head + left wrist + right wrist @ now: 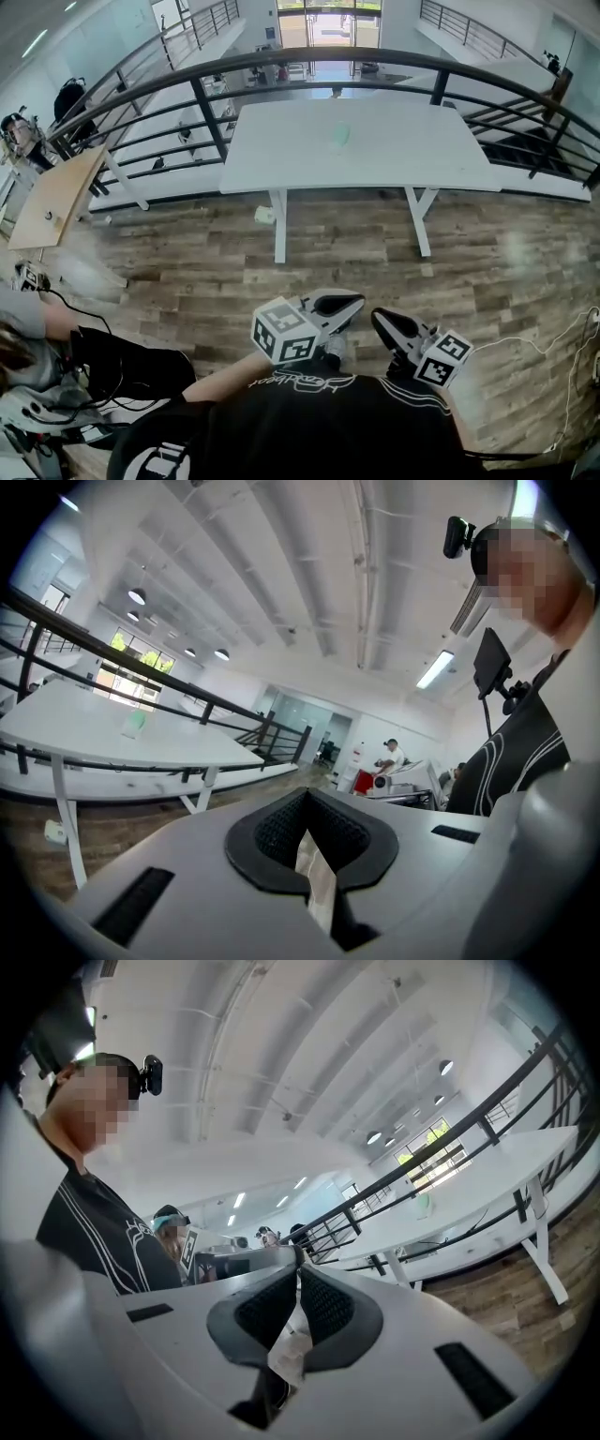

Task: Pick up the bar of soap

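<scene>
The bar of soap (pixel 339 137) is a small pale green block standing near the middle of the white table (pixel 281 159), far ahead of me. It also shows on the tabletop in the left gripper view (pixel 134 724) and in the right gripper view (pixel 424 1206). My left gripper (pixel 354 302) and right gripper (pixel 377 317) are held close to the person's chest, side by side above the wooden floor, well short of the table. The left gripper (pixel 305 794) has its dark pads together with nothing between them. The right gripper (pixel 298 1262) likewise has its tips touching and holds nothing.
A dark curved railing (pixel 309 62) runs behind the table. A wooden desk (pixel 56 197) stands at the left, and a seated person (pixel 56 361) is at the lower left. A small white object (pixel 265 215) lies under the table. Cables (pixel 553 347) trail over the floor at the right.
</scene>
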Demonstrator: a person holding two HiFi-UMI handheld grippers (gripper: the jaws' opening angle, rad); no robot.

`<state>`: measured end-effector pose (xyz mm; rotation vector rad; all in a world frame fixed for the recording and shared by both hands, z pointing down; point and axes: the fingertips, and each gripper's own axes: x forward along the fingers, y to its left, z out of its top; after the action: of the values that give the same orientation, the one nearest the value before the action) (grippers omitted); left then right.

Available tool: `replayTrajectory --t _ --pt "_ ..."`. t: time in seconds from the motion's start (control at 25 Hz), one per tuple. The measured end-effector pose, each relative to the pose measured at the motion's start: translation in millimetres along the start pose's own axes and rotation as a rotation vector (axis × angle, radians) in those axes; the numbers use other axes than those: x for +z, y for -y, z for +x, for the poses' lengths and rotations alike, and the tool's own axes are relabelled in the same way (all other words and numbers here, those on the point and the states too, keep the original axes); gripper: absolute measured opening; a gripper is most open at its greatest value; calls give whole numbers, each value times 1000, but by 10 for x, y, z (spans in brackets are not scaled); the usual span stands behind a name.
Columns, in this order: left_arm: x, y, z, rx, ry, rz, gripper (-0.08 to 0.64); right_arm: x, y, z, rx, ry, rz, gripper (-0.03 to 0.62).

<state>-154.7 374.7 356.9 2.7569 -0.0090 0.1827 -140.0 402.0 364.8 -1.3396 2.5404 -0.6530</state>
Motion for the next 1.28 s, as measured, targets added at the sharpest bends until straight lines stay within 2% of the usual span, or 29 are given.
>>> replayTrajectory --t 0.28,0.52,0.8,1.08,1.28 --pt "660 -1101 290 8 47 -19 8 649 717 801 -10 -53 -41 18" --pt "913 -1763 438 22 62 -51 8 928 1189 1251 -11 -69 -43 18" --pt "1062 -2062 545 21 60 -26 8 1056 1458 1511 -5 -49 -43 18" --pt "1122 -2109 492 63 55 -52 8 1145 1472 1546 11 -34 -67 18" --pt "1292 -2106 431 80 83 -12 8 1299 1435 1613 42 -8 -99 18"
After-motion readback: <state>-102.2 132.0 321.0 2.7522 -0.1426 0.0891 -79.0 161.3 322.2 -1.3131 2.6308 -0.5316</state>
